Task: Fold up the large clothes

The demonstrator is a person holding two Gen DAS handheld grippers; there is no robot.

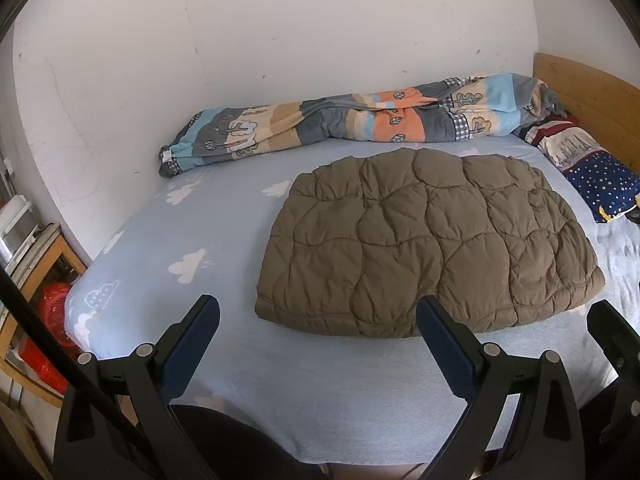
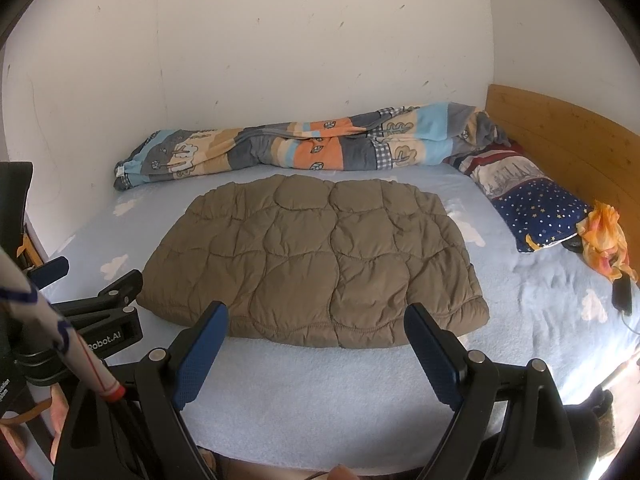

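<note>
- Left gripper (image 1: 318, 322): jaws spread wide, nothing between them, blue pads facing inward, held level and pointing forward.
- Right gripper (image 2: 316, 330): jaws likewise spread wide and empty, level, pointing forward.
- The two sit side by side, close together: the right one's finger shows at the right edge of the left wrist view, and the left gripper shows at the left edge of the right wrist view.

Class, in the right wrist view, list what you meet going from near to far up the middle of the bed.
Right tool → bare blue sheet → brown quilted garment → rolled patterned duvet → white wall.
</note>
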